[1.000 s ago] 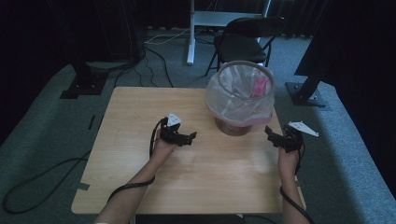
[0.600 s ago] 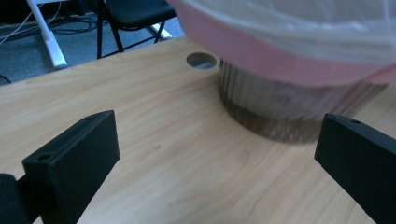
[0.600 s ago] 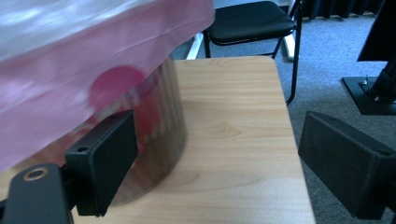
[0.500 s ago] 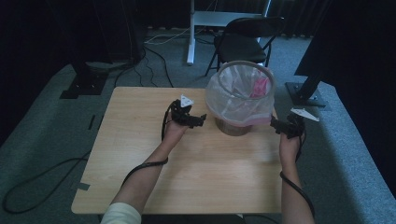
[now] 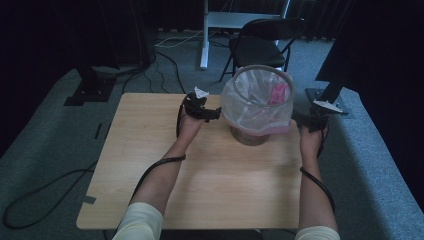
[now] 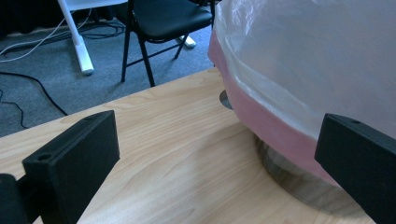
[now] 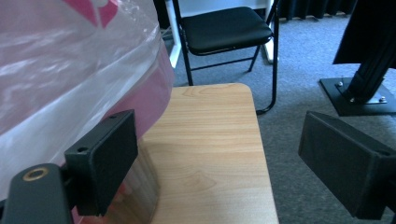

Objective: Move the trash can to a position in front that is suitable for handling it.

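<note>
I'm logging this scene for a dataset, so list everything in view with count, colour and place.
Table: one, light wood, centre.
Bin: one, metal, far right part of the table.
Bag: one, clear over pink, lining the bin and folded over its rim.
Folding chair: one, black, on the floor beyond the table.
White stand: one, on the floor left of the chair.
Cables: several, black, on the grey carpet.
Left gripper: black, open, left of the bin.
Right gripper: black, open, right of the bin.

The lined bin (image 5: pixel 257 107) blocks the worktop's (image 5: pixel 210 185) far middle; bare worktop lies open left, right and nearer of the bin.
</note>
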Demonstrator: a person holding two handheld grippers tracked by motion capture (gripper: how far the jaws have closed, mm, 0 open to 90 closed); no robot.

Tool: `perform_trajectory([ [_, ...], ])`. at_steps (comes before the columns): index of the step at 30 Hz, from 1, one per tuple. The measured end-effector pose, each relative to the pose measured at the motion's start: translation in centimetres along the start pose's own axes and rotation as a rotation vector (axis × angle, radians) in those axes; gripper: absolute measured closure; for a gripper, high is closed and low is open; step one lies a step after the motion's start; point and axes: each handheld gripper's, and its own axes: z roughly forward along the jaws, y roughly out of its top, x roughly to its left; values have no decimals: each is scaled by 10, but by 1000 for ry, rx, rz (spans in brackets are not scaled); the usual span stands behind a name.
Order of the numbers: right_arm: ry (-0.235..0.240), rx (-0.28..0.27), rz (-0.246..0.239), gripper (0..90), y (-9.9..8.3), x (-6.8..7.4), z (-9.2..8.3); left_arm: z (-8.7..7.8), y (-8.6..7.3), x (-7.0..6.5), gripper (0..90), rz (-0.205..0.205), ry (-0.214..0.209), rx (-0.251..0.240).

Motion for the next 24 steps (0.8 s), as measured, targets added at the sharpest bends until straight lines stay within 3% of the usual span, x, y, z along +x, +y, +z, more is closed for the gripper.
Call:
perform_trajectory([
  [5,8,38,-3,112,8,2,14,13,7,-4,0,9,-1,33],
  [9,5,56,-36,111,11,5,23,18,12,-8,0,3,-18,29],
  [12,12,60,-21,111,13,4,26,20,15,-11,0,9,-35,22],
  [13,35,54,0,111,16,3,27,21,16,-13,0,8,-43,17],
  [16,49,50,-6,111,19,4,28,23,18,-14,0,5,-50,23],
  [19,102,41,2,116,23,5,30,24,23,-15,0,23,-56,25],
  [24,121,46,-1,115,24,4,31,23,27,-16,0,44,-72,32],
])
